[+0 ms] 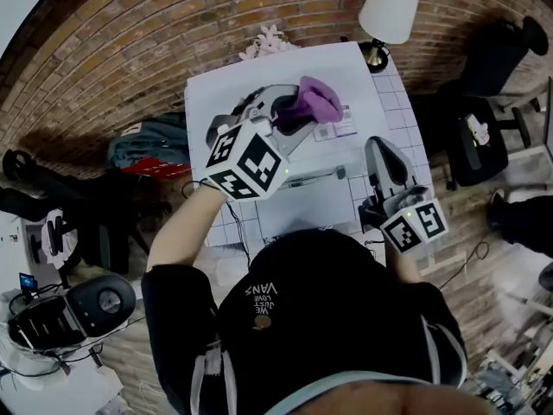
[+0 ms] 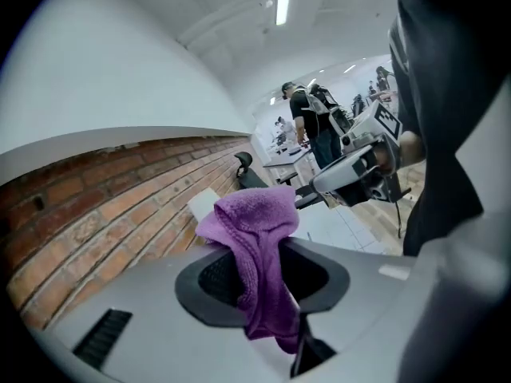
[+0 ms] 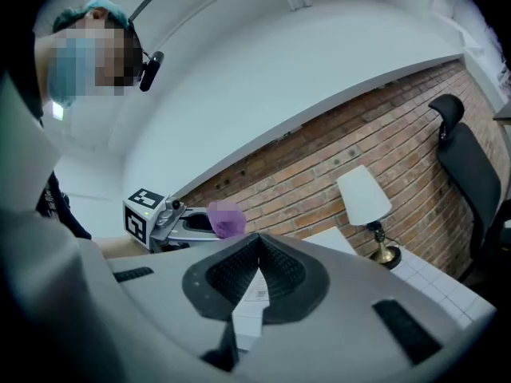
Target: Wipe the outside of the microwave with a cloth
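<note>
Currently the left gripper (image 1: pixel 298 111) has its fingers closed on a purple cloth (image 1: pixel 317 99), pinched near the middle so that a bunched lobe sticks out past the tips and a tail hangs below; that leaves loose fabric free to meet a surface. Cloth sits over the far right part of the white microwave (image 1: pixel 216 89) top. Contact with the top cannot be confirmed; from the right gripper view it looks lifted. Microwave stands on the tiled tabletop (image 1: pixel 399 102) toward its far edge, by the brick wall (image 1: pixel 130 50), with a white-shaded lamp (image 1: pixel 389 7) at the far right corner. Right gripper (image 1: pixel 378 145) is held low at the microwave's right side, near the tabletop's right edge, fingertips together with nothing between them. It is probably parked out of the wiping path. Judgement: wiping of the top is about to start or just under way; sides and front remain.
</note>
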`<action>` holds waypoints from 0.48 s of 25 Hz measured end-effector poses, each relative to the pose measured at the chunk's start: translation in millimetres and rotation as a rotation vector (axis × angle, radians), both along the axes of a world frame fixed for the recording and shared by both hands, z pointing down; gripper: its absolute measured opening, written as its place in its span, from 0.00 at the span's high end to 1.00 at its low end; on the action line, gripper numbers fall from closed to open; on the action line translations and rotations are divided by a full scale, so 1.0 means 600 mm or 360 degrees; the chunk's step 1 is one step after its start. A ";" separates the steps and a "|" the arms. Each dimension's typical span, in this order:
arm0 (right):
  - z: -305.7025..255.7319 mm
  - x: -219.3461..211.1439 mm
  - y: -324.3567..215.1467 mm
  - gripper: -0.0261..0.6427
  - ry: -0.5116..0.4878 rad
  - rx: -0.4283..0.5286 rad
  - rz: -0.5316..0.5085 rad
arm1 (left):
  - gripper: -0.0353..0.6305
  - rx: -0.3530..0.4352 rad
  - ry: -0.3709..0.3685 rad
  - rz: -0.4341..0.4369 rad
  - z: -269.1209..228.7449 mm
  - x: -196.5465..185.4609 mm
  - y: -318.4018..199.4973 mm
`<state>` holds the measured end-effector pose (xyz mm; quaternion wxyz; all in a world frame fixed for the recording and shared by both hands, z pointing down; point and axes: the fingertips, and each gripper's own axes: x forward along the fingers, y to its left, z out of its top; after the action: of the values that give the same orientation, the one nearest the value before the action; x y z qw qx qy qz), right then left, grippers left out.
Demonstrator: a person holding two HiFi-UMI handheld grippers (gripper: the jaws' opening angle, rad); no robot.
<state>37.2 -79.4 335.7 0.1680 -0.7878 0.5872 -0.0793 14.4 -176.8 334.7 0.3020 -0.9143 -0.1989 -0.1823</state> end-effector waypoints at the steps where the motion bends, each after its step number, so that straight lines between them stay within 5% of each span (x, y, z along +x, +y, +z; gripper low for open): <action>1: -0.003 -0.016 -0.018 0.96 0.0009 -0.0001 -0.0036 | 0.75 -0.0021 0.0019 -0.0050 -0.002 -0.025 -0.023; 12: -0.023 -0.204 -0.185 0.96 0.0092 -0.0022 -0.0361 | 0.75 -0.0326 0.0198 -0.0636 0.035 -0.310 -0.250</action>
<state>-84.9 -190.3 321.8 0.1356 -0.7194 0.6767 -0.0792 -171.9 -326.9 355.6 0.1773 -0.9709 -0.0125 -0.1608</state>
